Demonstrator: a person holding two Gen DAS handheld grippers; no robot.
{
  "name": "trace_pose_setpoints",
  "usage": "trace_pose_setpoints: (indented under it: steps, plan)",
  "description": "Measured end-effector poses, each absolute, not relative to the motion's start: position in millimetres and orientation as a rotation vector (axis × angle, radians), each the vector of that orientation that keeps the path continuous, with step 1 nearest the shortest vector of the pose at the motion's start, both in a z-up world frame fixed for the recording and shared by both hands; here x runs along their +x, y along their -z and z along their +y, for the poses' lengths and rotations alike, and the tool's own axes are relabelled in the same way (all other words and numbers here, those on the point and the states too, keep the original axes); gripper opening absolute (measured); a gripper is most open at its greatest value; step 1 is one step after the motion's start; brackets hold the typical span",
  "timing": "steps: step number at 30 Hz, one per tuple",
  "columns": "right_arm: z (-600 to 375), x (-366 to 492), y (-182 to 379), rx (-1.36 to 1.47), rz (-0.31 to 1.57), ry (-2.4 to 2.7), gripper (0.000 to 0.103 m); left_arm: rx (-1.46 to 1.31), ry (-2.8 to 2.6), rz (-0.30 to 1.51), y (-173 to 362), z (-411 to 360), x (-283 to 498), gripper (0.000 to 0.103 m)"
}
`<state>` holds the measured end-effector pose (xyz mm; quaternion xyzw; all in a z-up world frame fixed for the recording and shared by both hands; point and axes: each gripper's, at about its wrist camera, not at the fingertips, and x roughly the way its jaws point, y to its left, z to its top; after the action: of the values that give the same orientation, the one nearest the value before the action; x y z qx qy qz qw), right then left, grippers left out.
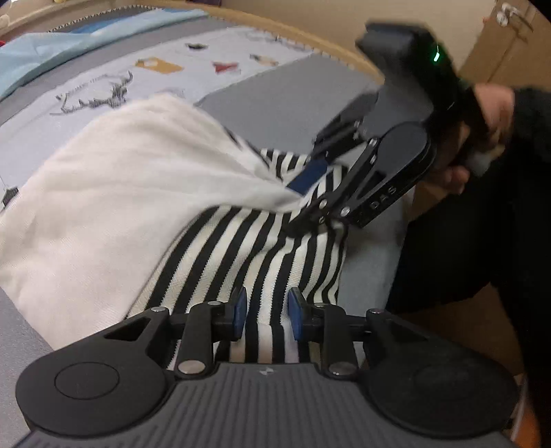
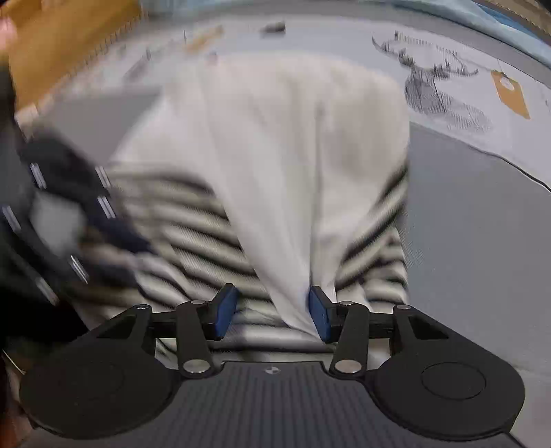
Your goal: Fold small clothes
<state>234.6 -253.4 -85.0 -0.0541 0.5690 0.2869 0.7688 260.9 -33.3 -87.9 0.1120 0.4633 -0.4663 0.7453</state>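
Mid-fold on bed [image 1: 292, 100]: striped top [image 1: 241, 248] half folded; left gripper [image 1: 267, 315] and right gripper [image 2: 272, 312] part-open, gripping nothing; next: pinch edge, smooth flat

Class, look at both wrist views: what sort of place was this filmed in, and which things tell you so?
Most likely a bedroom at home. The clothes lie on a grey padded surface spread with a printed blanket bearing a deer design, it has a wooden edge, and a door with a handle stands behind.
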Motion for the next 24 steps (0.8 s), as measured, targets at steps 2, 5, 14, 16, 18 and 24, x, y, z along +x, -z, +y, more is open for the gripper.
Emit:
trace_pose_setpoints:
  steps: [2, 5, 14, 16, 18, 24]
  plan:
    - [-260.3, 234.3, 81.0, -0.074, 1.223, -0.622, 0.049, 0.192, 1.026, 1.009, 75.5, -20.4, 264.3, 0.029]
    - [-271.6, 234.6, 81.9, -0.05, 1.236, -0.602, 0.048, 0.219, 0.998, 1.122, 84.3, -6.5, 257.4, 0.029]
    - [-285.4, 264.5, 63.8, 0.112, 1.118, -0.523, 0.05, -0.033, 0.705, 0.969, 60.6, 36.6, 297.6, 0.085]
    - [-295.2, 278.2, 64.6, 0.19, 1.072, -0.402, 0.052, -0.113, 0.547, 1.013, 69.8, 50.4, 317.2, 0.085]
    - [-300.1, 287.1, 73.2, 0.238, 1.089, -0.336, 0.052, -0.144, 0.4, 1.092, 86.3, 59.8, 332.6, 0.085]
    - [-296.8, 303.5, 102.0, 0.269, 1.19, -0.283, 0.067, -0.493, 0.288, 1.333, 137.8, 80.9, 355.0, 0.088]
